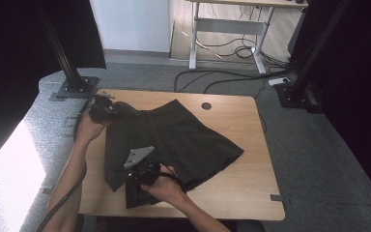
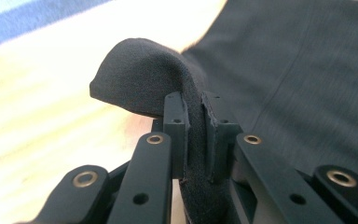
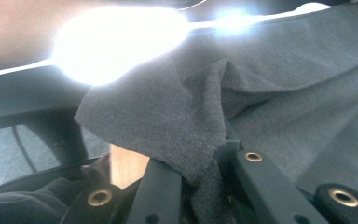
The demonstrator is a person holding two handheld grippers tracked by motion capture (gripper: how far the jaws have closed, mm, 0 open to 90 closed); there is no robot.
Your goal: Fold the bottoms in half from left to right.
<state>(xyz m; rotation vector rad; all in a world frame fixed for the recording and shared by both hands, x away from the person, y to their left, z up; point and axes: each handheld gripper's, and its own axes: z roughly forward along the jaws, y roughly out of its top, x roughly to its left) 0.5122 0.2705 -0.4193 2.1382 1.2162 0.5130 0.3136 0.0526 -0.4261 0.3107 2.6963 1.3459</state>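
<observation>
On the desk (image 1: 241, 188) a skirt (image 1: 183, 140) lies spread across the middle, reaching from the 10 o'clock corner down toward 6 o'clock. The left gripper (image 1: 101, 107) sits at the skirt's 10 o'clock end, a fold of cloth pinched between its fingers (image 2: 175, 123). The right gripper (image 1: 142, 171) sits at the skirt's 7 o'clock edge, near the desk's front, with cloth caught between its fingers (image 3: 161, 186). Behind the desk, at 1 o'clock, a second desk (image 1: 232, 26) stands on the floor (image 1: 319, 159).
</observation>
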